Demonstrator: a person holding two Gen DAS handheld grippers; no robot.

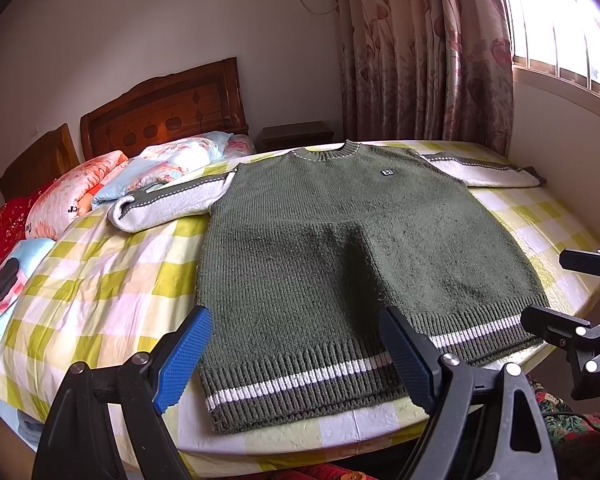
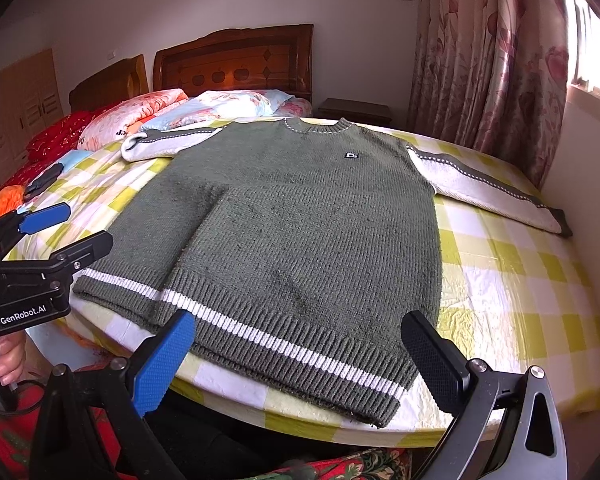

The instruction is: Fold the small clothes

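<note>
A small olive-green knit sweater with white sleeves and a white hem stripe lies flat, front up, on the checked bedsheet; it also shows in the right wrist view. Both sleeves are spread out sideways. My left gripper is open and empty, hovering over the hem at the bed's near edge. My right gripper is open and empty, above the hem's right part. The right gripper shows at the right edge of the left wrist view, and the left gripper at the left of the right wrist view.
The bed has a yellow-and-white checked sheet. Folded quilts and pillows are piled by the wooden headboard. A nightstand and floral curtains stand behind. A dark object lies at the bed's left.
</note>
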